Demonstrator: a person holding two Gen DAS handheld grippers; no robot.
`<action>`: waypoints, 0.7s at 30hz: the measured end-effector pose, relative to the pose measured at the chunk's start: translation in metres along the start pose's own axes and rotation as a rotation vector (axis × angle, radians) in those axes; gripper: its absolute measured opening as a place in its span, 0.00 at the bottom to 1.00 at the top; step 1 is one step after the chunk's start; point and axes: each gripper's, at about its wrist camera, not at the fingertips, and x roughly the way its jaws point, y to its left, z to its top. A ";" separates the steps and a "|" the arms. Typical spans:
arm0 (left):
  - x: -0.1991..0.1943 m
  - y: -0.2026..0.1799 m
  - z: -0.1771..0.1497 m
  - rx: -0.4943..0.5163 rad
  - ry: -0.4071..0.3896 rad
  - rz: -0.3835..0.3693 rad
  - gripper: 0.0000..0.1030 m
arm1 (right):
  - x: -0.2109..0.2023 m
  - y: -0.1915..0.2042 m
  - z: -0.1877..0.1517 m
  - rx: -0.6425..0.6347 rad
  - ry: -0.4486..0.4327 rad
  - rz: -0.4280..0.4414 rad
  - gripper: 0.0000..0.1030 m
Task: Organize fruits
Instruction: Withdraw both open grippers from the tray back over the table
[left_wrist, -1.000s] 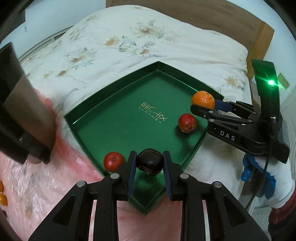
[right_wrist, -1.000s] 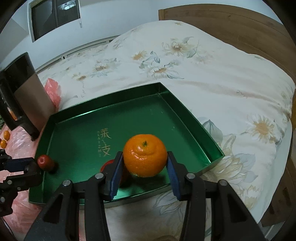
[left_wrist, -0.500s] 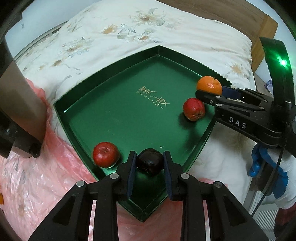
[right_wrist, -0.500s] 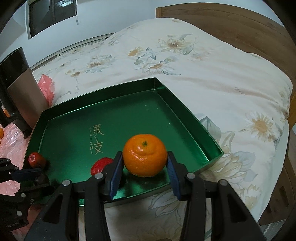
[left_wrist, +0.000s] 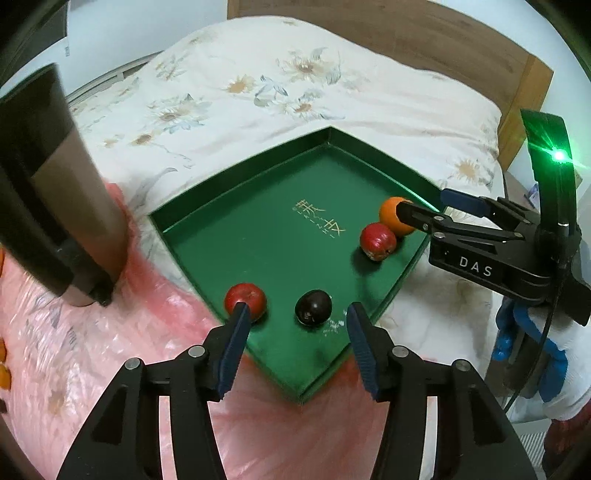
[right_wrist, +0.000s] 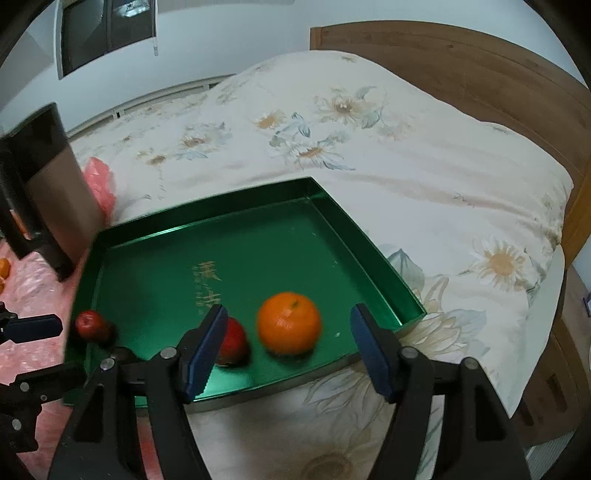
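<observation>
A green tray lies on the bed. In it a dark plum rests loose between the fingers of my left gripper, whose jaws are opening with neither pad touching it. A red apple sits just left of the plum. Near the tray's right edge an orange lies free between the wide, still opening jaws of my right gripper, beside a second red fruit. The orange and that red fruit also show in the left wrist view.
A dark box with a metallic face stands left of the tray on a crinkled pink plastic sheet. Small orange fruits lie at the far left. A floral quilt and wooden headboard lie beyond. A gloved hand holds the right gripper.
Both grippers have let go: the plum and the orange now lie on the tray floor between spread fingers. Both grippers have drawn back slightly from the tray.
</observation>
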 end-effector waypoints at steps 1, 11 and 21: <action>-0.006 0.002 -0.003 -0.006 -0.011 -0.003 0.47 | -0.004 0.002 0.000 0.000 -0.005 0.008 0.98; -0.066 0.033 -0.040 -0.050 -0.097 0.026 0.47 | -0.067 0.044 -0.016 -0.033 -0.106 0.059 0.98; -0.115 0.053 -0.097 -0.103 -0.101 0.142 0.53 | -0.107 0.095 -0.047 -0.060 -0.106 0.146 0.98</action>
